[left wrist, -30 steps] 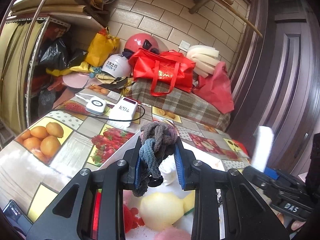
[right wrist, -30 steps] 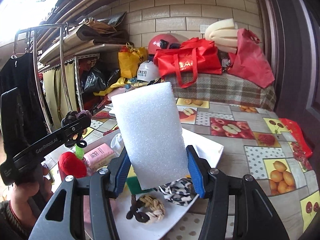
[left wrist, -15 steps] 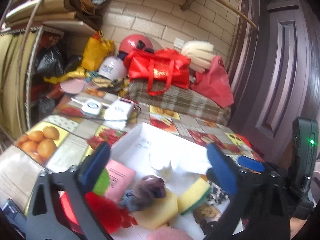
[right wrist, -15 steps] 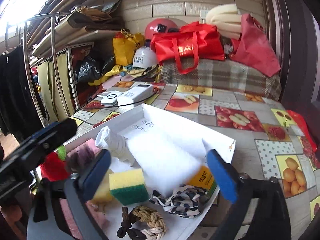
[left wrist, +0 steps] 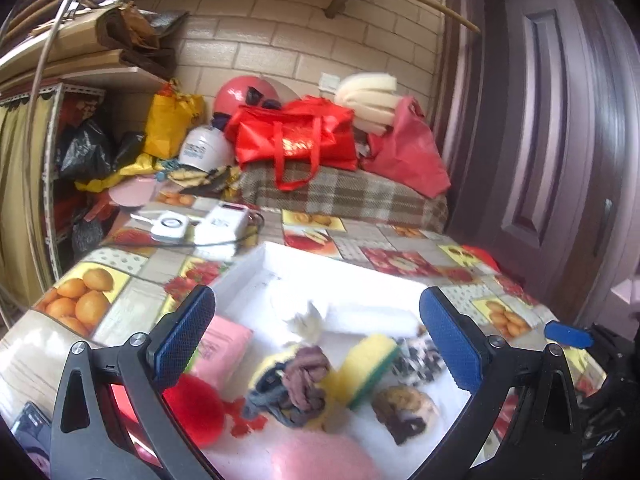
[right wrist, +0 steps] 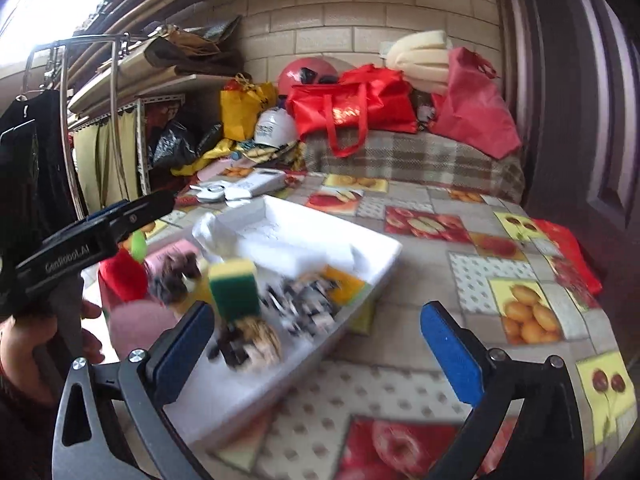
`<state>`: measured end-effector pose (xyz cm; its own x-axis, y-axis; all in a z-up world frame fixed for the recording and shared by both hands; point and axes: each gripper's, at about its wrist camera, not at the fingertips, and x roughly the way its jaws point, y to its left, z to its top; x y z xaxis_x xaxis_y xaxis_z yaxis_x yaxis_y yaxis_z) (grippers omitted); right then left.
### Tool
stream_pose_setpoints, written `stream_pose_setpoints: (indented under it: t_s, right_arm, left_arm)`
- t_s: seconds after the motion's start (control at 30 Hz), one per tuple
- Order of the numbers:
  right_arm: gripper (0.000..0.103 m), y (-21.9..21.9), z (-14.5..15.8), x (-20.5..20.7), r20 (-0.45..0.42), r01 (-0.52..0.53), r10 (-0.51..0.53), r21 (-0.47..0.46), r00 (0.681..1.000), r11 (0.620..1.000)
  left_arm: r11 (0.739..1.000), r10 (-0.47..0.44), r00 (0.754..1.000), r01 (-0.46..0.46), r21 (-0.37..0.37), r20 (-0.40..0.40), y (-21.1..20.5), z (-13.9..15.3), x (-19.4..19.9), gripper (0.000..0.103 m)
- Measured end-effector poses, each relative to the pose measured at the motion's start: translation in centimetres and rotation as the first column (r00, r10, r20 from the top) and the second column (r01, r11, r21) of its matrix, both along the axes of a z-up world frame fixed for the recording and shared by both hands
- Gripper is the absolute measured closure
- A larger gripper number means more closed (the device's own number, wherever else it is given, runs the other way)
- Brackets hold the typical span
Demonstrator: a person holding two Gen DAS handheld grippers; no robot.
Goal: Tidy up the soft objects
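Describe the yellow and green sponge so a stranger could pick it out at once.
Start at the white tray on the fruit-patterned tablecloth. Among the soft things piled in it, find the sponge near the middle, beside the knotted brown cloth. It alone is a block with a yellow body and a dark green scrubbing layer.

The white tray (right wrist: 384, 276) is crowded with sponges (right wrist: 234, 288) and rags, leaving bare floor only at its near edge. Open tabletop (right wrist: 472, 280) lies toward the right edge; bags (right wrist: 352, 108) block the far edge.
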<state>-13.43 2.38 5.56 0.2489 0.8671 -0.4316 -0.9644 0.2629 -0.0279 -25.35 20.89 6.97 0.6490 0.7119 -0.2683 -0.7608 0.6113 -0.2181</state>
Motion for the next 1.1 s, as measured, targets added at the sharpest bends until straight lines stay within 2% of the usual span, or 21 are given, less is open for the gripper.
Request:
stream_pose_setpoints:
  t_s: [0.1, 0.23, 0.33, 0.47, 0.53, 0.77, 0.87, 0.93, 1.03, 1.1]
  right_arm:
    - [0.0, -3.3, -0.6, 1.9, -0.03, 0.059, -0.06, -0.017, 0.998, 0.998]
    - [0.0, -7.5, -1.3, 4.2, -0.022, 0.187, -0.188, -0.031, 0.982, 0.982]
    - [0.0, -9.7, -1.7, 5.7, -0.007, 0.272, -0.273, -0.048, 0.962, 0.961]
    - [0.0, -11.9, -2.2, 7.0, -0.041, 0.336, -0.337, -0.034, 0.941, 0.941]
    - [0.0, -12.5, -2.5, 7.1, -0.052, 0.353, -0.354, -0.023, 0.934, 0.935]
    - [0.0, -13.3, -2.1, 7.1, -0.077, 0.369, -0.365, 0.034, 0.928, 0.929]
    - [0.0, -14.2, -1.3, 6.9, -0.067, 0.387, -0.381, 0.131, 0.922, 0.913]
    - [0.0, -14.6, -0.9, 6.4, -0.032, 0.397, -0.399, 0.194, 0.917, 0.897]
    - [0.0, -14.0, -0.9, 6.3, -0.016, 0.379, -0.382, 0.175, 0.924, 0.909]
    - [0.0, -13.7, -0.8, 6.2, -0.002, 0.378, -0.383, 0.166, 0.924, 0.911]
  left_arm:
    - [0.999, -0.048, 0.998, 0.047, -0.018, -0.027, -2.6, 0.0, 0.5, 0.0]
    - [0.995, -0.086, 0.991, 0.091, 0.05, -0.103, -7.4, 0.0, 1.8, 0.0]
    - [0.991, -0.099, 0.981, 0.112, 0.075, -0.164, -9.9, -0.3, 3.3, 0.0]
    - [0.989, -0.127, 0.959, 0.142, 0.04, -0.255, -11.0, -1.4, 5.5, 0.0]
    - [0.993, -0.103, 0.956, 0.117, 0.035, -0.275, -11.1, -1.6, 5.9, 0.0]
    - [0.993, 0.065, 0.958, -0.036, 0.109, -0.281, -11.6, -1.3, 6.0, 0.0]
    - [0.976, 0.2, 0.94, -0.167, 0.139, -0.276, -11.7, -1.2, 5.9, 0.0]
    - [0.964, 0.262, 0.929, -0.236, 0.125, -0.262, -11.8, -1.2, 5.5, 0.0]
    - [0.986, 0.167, 0.95, -0.154, 0.071, -0.263, -11.5, -1.6, 5.6, 0.0]
    - [0.991, 0.132, 0.945, -0.122, 0.05, -0.301, -11.3, -2.0, 6.1, 0.0]
